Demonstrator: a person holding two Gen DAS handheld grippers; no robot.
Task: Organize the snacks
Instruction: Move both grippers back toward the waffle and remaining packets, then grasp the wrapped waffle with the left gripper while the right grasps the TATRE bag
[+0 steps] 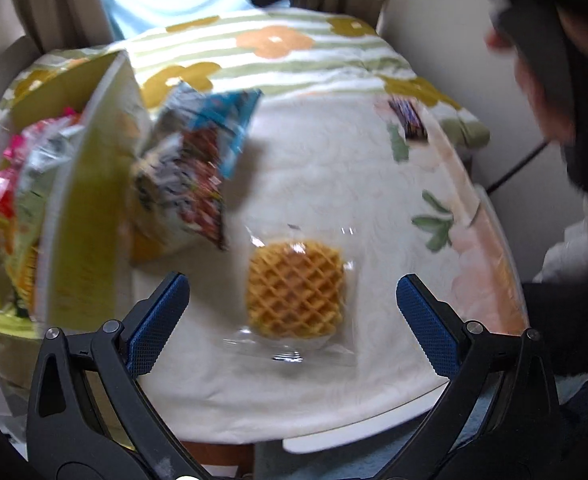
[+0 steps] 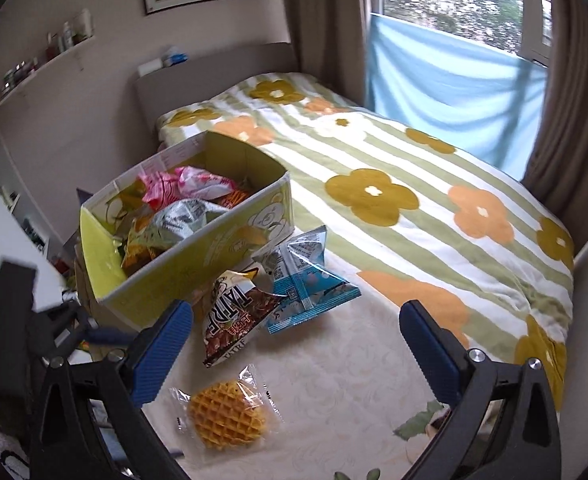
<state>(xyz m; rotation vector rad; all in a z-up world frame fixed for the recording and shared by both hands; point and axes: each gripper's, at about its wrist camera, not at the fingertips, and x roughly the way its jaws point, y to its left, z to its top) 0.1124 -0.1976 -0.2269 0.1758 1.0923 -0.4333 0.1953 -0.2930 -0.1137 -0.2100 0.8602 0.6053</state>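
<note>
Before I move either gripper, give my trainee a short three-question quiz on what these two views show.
1. True or false: the waffle in its clear plastic wrapper is already inside the yellow-green cardboard box.
2. Which packet lies closest to the waffle in the right wrist view?
A. the brown chocolate snack bag
B. the blue and white triangular packet
C. the pink wrapper in the box
3. Fill in: the left gripper has its jaws ____ on either side of the waffle.

Key: 1 false, it lies on the cream tablecloth outside the box. 2 A. 3 open, not touching it.
</note>
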